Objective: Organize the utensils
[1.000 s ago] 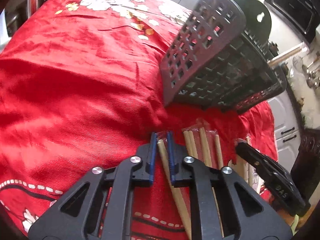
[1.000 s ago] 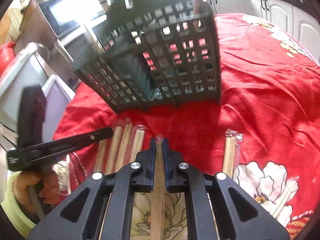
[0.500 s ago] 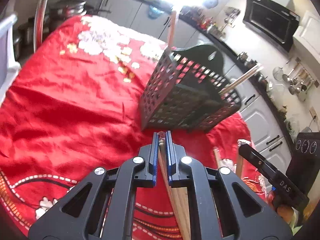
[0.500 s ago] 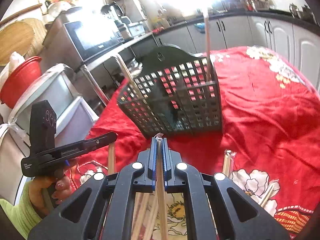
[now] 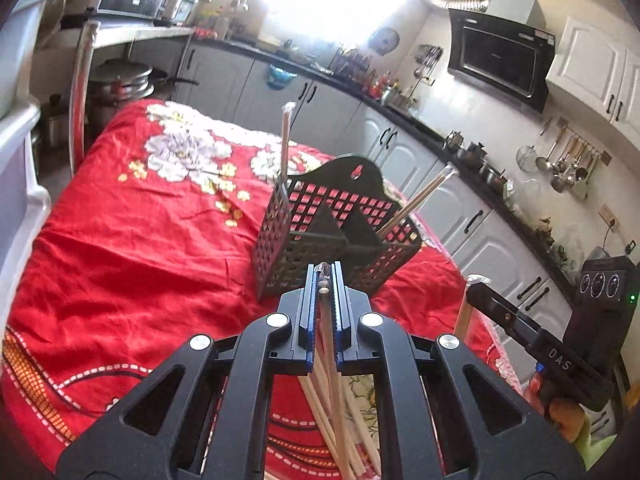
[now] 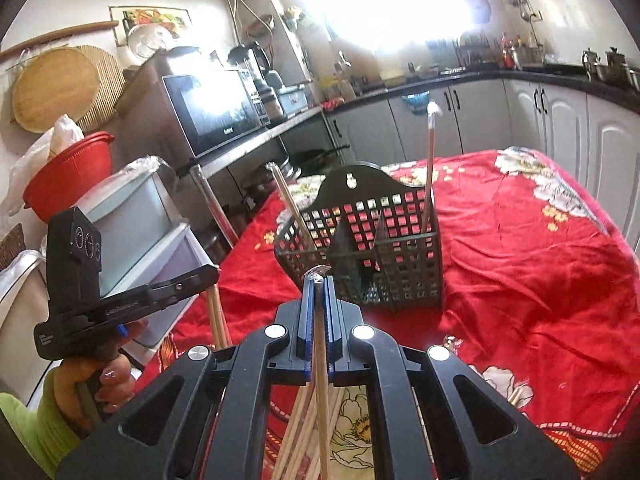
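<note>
A black lattice utensil caddy (image 5: 336,236) (image 6: 368,248) stands upright on the red flowered cloth, with one wrapped chopstick pair (image 5: 285,140) (image 6: 429,160) upright in one end compartment and another (image 5: 424,196) (image 6: 290,208) leaning out of the other. My left gripper (image 5: 324,276) is shut on a wrapped chopstick pair (image 5: 334,380), raised above the cloth in front of the caddy. My right gripper (image 6: 318,280) is likewise shut on a chopstick pair (image 6: 322,400), lifted short of the caddy. More wrapped pairs (image 5: 360,432) (image 6: 296,432) lie on the cloth beneath.
The red tablecloth (image 5: 140,248) covers the table. Kitchen cabinets (image 6: 560,120) and counters surround it. A white storage box (image 6: 132,216) and a metal pole (image 6: 214,208) stand by the table's left side. The other hand-held gripper (image 5: 536,344) (image 6: 104,300) appears at each view's edge.
Both grippers rose from the cloth with their chopstick pairs and tilted up, so the caddy now looks smaller and farther below. The left jaws closed from a loose gap onto the pair.
</note>
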{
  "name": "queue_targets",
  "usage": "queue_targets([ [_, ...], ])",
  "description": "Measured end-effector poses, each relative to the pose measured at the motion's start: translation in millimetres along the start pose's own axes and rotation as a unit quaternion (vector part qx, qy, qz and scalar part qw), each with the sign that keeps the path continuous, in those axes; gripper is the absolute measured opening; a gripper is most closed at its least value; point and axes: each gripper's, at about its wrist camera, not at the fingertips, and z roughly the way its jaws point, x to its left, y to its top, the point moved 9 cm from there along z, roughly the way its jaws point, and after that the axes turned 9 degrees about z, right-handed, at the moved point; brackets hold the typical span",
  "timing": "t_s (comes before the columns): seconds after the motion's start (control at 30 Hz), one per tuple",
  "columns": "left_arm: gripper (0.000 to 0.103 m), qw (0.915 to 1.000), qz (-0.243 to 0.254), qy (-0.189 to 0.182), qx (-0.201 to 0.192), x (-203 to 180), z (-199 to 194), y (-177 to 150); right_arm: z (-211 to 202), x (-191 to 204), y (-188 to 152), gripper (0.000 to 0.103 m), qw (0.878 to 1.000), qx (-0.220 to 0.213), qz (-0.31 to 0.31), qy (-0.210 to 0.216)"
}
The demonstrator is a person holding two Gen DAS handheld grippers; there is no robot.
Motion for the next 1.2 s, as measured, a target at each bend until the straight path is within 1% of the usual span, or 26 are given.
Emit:
queue_targets([
  [0.17,0.003,0.9998,0.010,-0.006,-0.014,-9.7,-11.0,7.2,-15.2,2.4,6.8,0.005,1.000,-0.021,-0.006,0.002],
  [0.63,0.003,0.9986,0.032,-0.019,-0.039,-38.3,-27.0,25.8,-56.6,-0.2,26.1,0.005,0.996,-0.082,-0.017,-0.010],
  [0.87,0.003,0.9978,0.041,-0.026,-0.046,-54.1,-22.8,37.3,-72.8,-4.9,37.3,0.005,0.994,-0.104,-0.017,-0.011],
  [1.2,0.003,0.9957,0.059,-0.046,-0.054,-82.8,-12.3,59.2,-85.0,-7.6,55.1,0.005,0.992,-0.125,-0.019,-0.016],
])
